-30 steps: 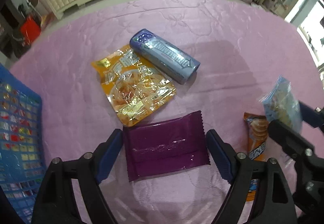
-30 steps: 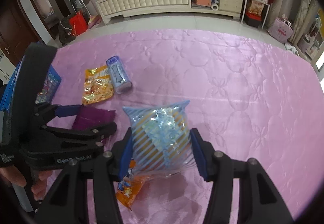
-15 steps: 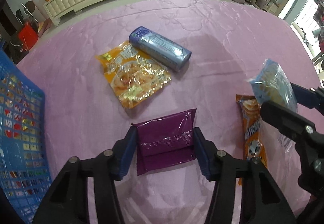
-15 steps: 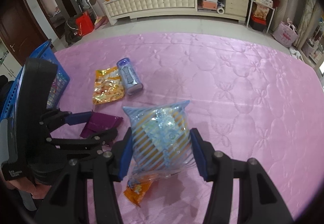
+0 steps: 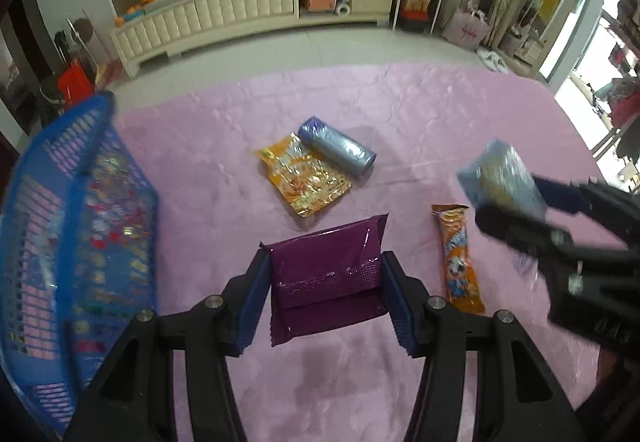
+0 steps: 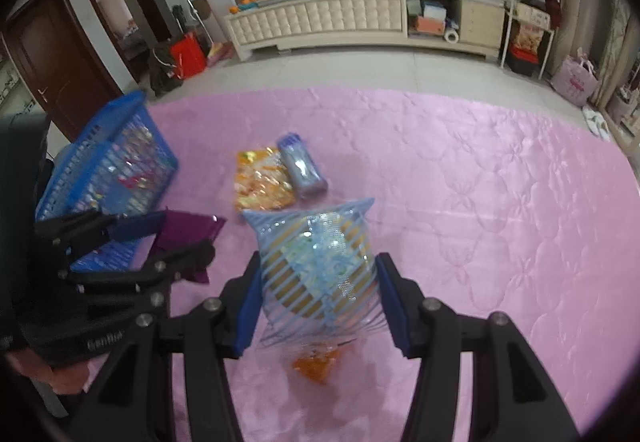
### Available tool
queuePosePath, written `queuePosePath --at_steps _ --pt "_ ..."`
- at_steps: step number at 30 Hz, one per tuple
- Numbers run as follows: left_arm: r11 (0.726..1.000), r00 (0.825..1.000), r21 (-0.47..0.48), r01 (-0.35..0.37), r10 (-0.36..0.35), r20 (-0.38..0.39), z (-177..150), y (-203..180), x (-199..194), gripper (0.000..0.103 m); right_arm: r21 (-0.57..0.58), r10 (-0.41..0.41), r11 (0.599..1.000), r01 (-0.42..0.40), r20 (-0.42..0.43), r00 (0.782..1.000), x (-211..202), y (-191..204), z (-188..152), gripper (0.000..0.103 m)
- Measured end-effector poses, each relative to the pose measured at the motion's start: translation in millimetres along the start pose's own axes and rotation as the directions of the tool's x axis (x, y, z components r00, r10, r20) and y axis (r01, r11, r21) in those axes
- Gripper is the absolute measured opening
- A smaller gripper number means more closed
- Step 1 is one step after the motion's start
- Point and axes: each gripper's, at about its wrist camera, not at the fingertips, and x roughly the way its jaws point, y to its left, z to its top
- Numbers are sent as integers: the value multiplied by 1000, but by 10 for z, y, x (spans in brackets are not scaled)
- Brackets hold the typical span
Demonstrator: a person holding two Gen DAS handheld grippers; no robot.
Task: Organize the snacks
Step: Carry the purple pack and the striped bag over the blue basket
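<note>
My left gripper (image 5: 326, 294) is shut on a purple snack packet (image 5: 326, 274) and holds it above the pink quilt. My right gripper (image 6: 318, 298) is shut on a blue striped snack bag (image 6: 318, 270), also lifted; it shows in the left wrist view (image 5: 502, 178) at the right. A blue mesh basket (image 5: 60, 226) with several snacks inside stands at the left, also seen in the right wrist view (image 6: 108, 166). An orange-gold packet (image 5: 306, 182), a blue-grey tube (image 5: 338, 152) and an orange stick packet (image 5: 458, 254) lie on the quilt.
The pink quilt (image 6: 480, 202) covers the surface. Beyond its far edge are a tiled floor and a long cream cabinet (image 6: 340, 22). A shelf rack and bags stand at the far right.
My left gripper closed on the purple packet and lifted it. Both grippers rose and drew back with their packets, and the blue basket came further into view at the left.
</note>
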Motion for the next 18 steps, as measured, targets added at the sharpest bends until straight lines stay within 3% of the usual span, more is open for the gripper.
queuePosePath --at_steps 10,18 --pt "1000 992 -9 21 -19 123 -83 363 -780 52 -54 -4 999 9 82 997 -666 635 71 58" --pt "1000 980 -18 2 2 201 -200 747 -1234 52 -77 28 997 -21 98 995 -848 1106 111 58"
